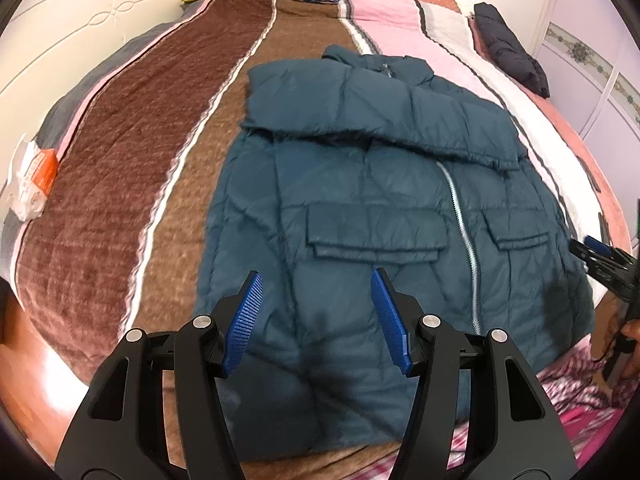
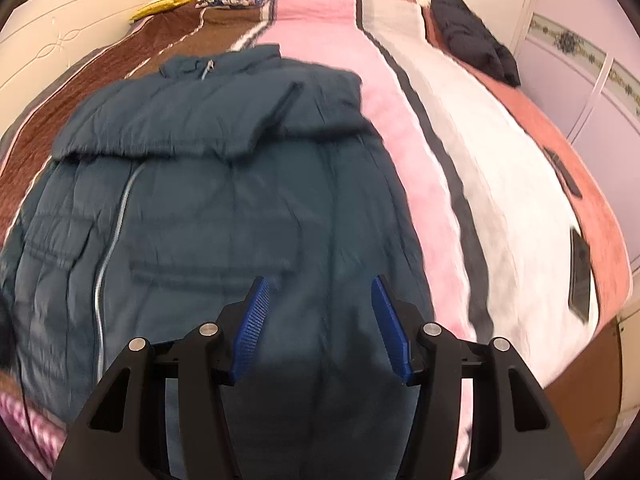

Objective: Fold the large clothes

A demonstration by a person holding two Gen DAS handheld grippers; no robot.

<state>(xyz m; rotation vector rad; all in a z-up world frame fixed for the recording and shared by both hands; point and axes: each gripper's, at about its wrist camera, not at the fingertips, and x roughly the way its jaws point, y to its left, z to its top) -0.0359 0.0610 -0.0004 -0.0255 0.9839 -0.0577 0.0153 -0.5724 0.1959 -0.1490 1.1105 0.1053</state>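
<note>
I see one teal jacket [image 1: 360, 208] lying front-up on the striped blanket [image 1: 120, 168], both sleeves folded across its chest, two flap pockets and one zipper showing. My left gripper [image 1: 318, 320] and right gripper [image 2: 320, 324] both hover above its hem, jaws apart and holding nothing. One dark garment [image 1: 508, 52] lies well apart at the bed's far edge.

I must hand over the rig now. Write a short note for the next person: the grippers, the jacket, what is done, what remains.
Left gripper: jaws open, empty, over the jacket's lower front.
Right gripper: jaws open, empty, over the jacket's other lower side.
Jacket: lies flat on the bed, zipped, collar at the far end.
Done: both sleeves are folded across the chest.
Left: fold the body, probably hem up toward the collar.
A dark garment lies at the bed's far right edge, untouched.
</note>
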